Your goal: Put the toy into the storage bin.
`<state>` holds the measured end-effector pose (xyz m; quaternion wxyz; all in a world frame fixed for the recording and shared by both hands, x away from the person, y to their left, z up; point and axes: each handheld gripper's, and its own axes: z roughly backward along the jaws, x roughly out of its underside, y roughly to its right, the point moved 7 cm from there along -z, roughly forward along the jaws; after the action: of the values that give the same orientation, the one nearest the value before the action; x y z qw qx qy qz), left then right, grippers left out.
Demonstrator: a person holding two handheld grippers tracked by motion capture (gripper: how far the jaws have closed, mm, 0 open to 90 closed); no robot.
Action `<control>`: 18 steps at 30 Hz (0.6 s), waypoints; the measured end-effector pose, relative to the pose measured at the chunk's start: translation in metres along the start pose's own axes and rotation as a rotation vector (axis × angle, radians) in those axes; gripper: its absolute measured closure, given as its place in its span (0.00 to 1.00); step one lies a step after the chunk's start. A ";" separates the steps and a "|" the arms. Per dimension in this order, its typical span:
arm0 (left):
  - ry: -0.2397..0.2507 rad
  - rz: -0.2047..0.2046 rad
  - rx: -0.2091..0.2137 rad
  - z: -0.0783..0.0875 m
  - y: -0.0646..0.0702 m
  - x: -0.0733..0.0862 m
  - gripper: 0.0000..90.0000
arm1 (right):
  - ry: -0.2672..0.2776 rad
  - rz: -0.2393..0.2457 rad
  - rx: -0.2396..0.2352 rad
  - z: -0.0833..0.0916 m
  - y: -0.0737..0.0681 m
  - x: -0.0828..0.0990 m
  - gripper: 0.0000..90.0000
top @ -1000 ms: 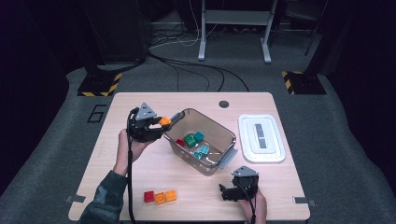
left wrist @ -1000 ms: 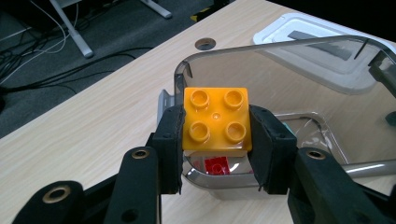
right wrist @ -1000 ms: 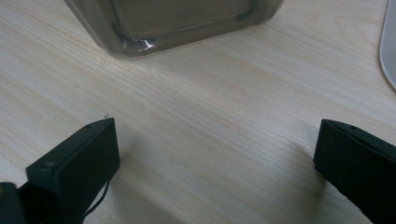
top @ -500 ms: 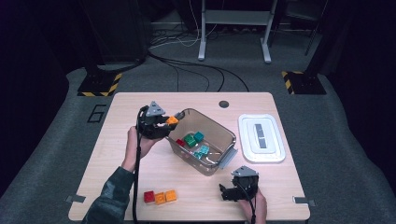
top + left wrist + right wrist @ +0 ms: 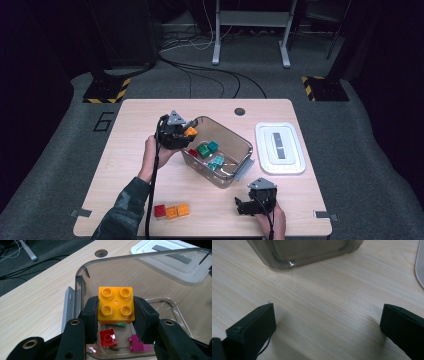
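- The left tool [image 5: 186,131] clamps an orange brick [image 5: 115,305] between its two black pads; the brick sits studs-up, square to the jaws, with one pad pressed on each side face.
- In the high view the orange brick [image 5: 190,132] hangs over the 9 o'clock corner of the clear bin [image 5: 243,146], inside the line of its rim and above the contents.
- In the left gripper view a red brick [image 5: 108,338] and a magenta piece [image 5: 137,345] lie on the bin floor directly below the held brick, with a thin green piece [image 5: 117,325] just behind them.
- In the high view two green bricks [image 5: 207,148] and a teal piece [image 5: 217,162] lie near the bin's centre, apart from the red brick [image 5: 192,152].
- The right tool [image 5: 241,206] rests at 5 o'clock from the bin, near the worktop [image 5: 130,130] front edge; its jaws stand wide apart with bare wood between them.
- In the right gripper view the bin's wall [image 5: 307,252] lies at 12 o'clock from the jaws, well apart.
- A row of three bricks [image 5: 171,211], red, orange and orange, touching side by side, lies at 7 o'clock from the bin near the front edge.
- A white lid [image 5: 280,147] lies flat at 3 o'clock, just beside the bin.
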<state>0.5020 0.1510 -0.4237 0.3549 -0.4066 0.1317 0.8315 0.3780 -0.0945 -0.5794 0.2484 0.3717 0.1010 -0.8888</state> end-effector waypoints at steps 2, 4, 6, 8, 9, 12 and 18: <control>-0.008 0.002 0.004 -0.002 -0.001 0.001 0.65 | 0.000 0.000 0.000 0.000 0.000 0.000 0.00; -0.010 0.004 0.010 -0.004 -0.002 0.001 0.64 | 0.000 0.003 0.000 0.000 0.000 0.000 0.00; -0.009 0.021 0.011 -0.004 -0.002 0.001 0.55 | 0.001 0.003 0.000 0.000 0.000 0.000 0.00; -0.003 0.036 0.007 -0.001 -0.003 0.002 0.43 | 0.001 -0.001 -0.001 0.000 0.000 0.000 0.00; 0.003 0.039 -0.001 0.002 -0.003 0.003 0.38 | 0.001 -0.005 0.000 0.000 0.000 0.000 0.00; 0.026 0.025 -0.020 0.015 0.000 0.007 0.27 | 0.002 -0.004 -0.002 0.000 0.000 0.000 0.00; 0.050 0.031 -0.029 0.041 0.004 0.024 0.13 | 0.002 -0.005 -0.002 0.000 0.000 0.000 0.00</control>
<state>0.4647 0.1805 -0.4164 0.3326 -0.4302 0.1348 0.8283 0.3779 -0.0941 -0.5793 0.2466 0.3720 0.1031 -0.8889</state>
